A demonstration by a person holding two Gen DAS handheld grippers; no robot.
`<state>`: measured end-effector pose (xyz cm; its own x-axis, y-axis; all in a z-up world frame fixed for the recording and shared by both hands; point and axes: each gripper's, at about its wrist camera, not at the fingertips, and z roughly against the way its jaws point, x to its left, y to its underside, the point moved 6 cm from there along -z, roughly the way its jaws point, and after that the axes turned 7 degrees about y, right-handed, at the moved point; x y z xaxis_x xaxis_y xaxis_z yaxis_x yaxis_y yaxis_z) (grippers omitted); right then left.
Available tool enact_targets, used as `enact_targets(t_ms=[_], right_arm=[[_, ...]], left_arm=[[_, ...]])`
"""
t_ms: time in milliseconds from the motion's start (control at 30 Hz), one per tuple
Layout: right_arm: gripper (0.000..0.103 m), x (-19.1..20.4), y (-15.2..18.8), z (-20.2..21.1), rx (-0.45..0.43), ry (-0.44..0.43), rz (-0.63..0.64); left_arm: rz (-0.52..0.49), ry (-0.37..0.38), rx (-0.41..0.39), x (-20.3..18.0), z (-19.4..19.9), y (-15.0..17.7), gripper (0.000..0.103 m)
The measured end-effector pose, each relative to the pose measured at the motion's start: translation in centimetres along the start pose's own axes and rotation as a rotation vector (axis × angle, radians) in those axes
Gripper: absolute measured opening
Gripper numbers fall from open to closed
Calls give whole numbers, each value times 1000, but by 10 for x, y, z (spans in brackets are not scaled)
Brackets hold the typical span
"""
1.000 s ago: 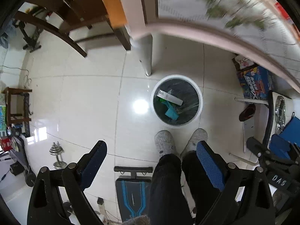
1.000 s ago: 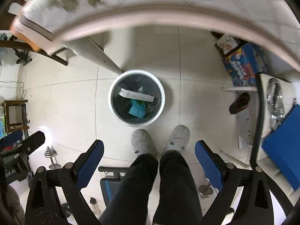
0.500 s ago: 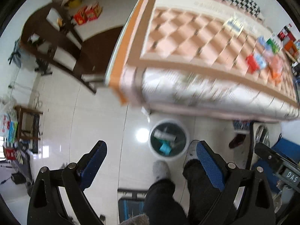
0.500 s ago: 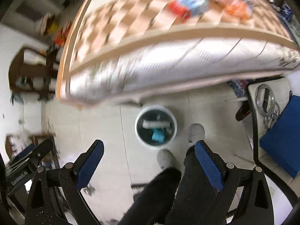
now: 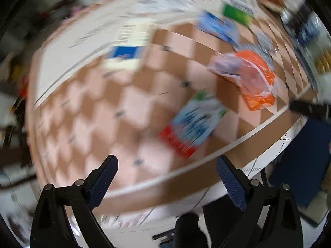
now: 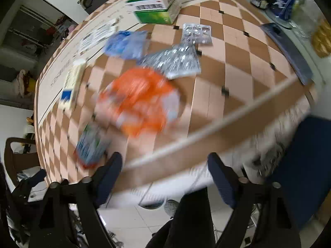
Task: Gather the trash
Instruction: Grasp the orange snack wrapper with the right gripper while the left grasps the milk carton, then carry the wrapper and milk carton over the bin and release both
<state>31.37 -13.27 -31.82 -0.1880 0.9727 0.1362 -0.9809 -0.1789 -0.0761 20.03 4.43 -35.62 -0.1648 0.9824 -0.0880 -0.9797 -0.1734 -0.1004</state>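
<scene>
Both views look down on a table [image 6: 238, 78] with a brown and pink checked cloth, littered with trash. An orange wrapper [image 6: 140, 101] lies in the middle, a blue and red carton [image 6: 91, 144] near the front edge, and a silver blister pack [image 6: 175, 62] behind the wrapper. My right gripper [image 6: 164, 161] hangs above the table's front edge, its jaws closing with nothing between them. In the blurred left wrist view my left gripper [image 5: 165, 165] is open and empty just before the carton [image 5: 192, 124], with the orange wrapper [image 5: 254, 78] farther right.
Farther back lie a green and white box [image 6: 157, 8], a blue bag [image 6: 126, 43], a small blister sheet [image 6: 196, 33] and a white and blue box [image 6: 71, 84]. A blue chair seat [image 6: 306, 165] stands right of the table. The person's dark trouser leg [image 6: 186, 217] is below.
Both grippers have swung up from over the floor bin to above the tabletop. The bin has dropped out of sight and the litter now fills the views. The right jaws stand narrower than before.
</scene>
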Motion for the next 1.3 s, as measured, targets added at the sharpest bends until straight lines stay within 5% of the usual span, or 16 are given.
enact_targets(t_ms=[133,233,300,400,500,733,867,1067,1300], right_arm=[[77,-4,-39,-35,55,-37,14],[71,4,-50,-55,81,-65,27],[69,10,-53,-62,85,-68,38],[36,19,-55,-62,69,-97,60],[17,27,-53,-55,22,-91,82],[11,44,-28,-14,-68,-89,119],[11,57,13,13,-100,-84,159],[11,79,125,37,-94,-105,212],[11,101,277,-2,56,-89,281]], left_arm=[[-79,-10,94,-16,-41,-32,95],[-75,-9,127,-16,-54,-42,57],[-62,5,126,-17,-59,-44,55],[-32,-6,111,-12,-56,-42,54],[34,-16,85,-2,-47,-32,53],[205,-79,-49,30,5,4,53],[283,-110,-148,51,45,51,53],[358,-86,-215,80,78,148,53],[477,26,-138,95,56,273,53]])
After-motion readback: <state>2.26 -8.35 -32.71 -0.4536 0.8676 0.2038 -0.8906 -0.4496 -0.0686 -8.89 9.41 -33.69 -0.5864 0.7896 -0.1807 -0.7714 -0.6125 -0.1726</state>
